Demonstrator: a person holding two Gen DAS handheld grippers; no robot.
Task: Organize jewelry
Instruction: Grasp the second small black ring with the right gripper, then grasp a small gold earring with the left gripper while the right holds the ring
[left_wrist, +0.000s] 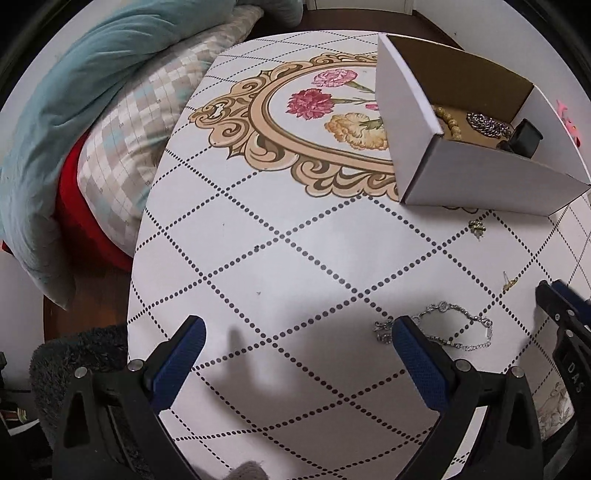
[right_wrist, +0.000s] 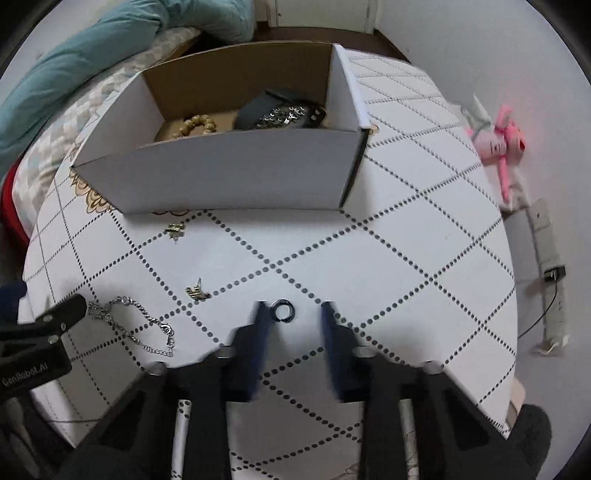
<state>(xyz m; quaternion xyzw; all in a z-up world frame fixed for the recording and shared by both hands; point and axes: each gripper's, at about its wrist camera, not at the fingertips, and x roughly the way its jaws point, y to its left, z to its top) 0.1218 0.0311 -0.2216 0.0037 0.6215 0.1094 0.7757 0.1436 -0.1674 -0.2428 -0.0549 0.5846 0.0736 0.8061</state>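
A small dark ring (right_wrist: 282, 309) lies on the white dotted tabletop (right_wrist: 406, 258) between the fingers of my right gripper (right_wrist: 293, 306). Its blue pads stand apart and do not touch the ring. To its left lie a silver chain bracelet (right_wrist: 133, 325) and two gold earrings (right_wrist: 197, 291) (right_wrist: 175, 229). My left gripper (left_wrist: 299, 328) hangs open over bare table. The silver bracelet (left_wrist: 454, 326) lies just right of its right finger (left_wrist: 410, 339). The white cardboard box (right_wrist: 240, 173) behind holds a beaded bracelet (right_wrist: 197, 123), a metal chain piece (right_wrist: 282, 116) and a dark item.
Blue and checked bedding (left_wrist: 92, 92) lies beyond the table's left edge. A pink toy (right_wrist: 506, 144) and a white strip with a cable (right_wrist: 550, 277) are off the right edge. The box's flower-printed surround (left_wrist: 317, 99) is flat print.
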